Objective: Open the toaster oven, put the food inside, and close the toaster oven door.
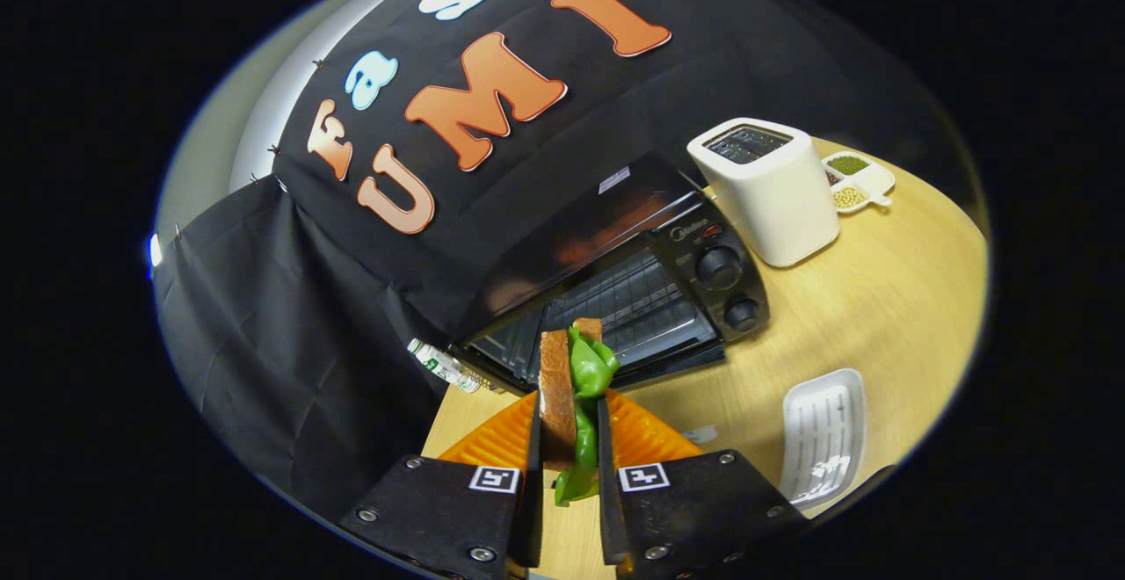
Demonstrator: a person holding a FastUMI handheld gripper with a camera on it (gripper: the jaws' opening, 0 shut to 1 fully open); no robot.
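In the gripper view, the gripper [568, 453] is clamped on the sandwich [569, 387], both fingers [533, 448] pressing its flat faces, so the food stands on edge between them, lifted above the orange plate [492, 444] at the table's near left edge. The sandwich is a brown bread slice with a floppy green lettuce leaf [591, 367] and a second slice behind; it looks light and soft, likely to compress or shed its filling if squeezed harder, and the leaf hangs loose at top and bottom. Holding it across the broad bread faces, as now, seems the safest grip; the crust edges would offer little purchase. Just beyond the fingers sits the toaster oven [615, 281], its door [668, 360] lowered and the wire rack [633, 299] showing, with two knobs [719, 268] on its right panel. Right of it stands a white toaster [769, 193], with a small divided dish [866, 180] of beans toward the far right corner and a white ribbed tray [822, 431] near the right edge. The wooden table [879, 299] is pale and smooth; black cloth forms the booth wall behind.
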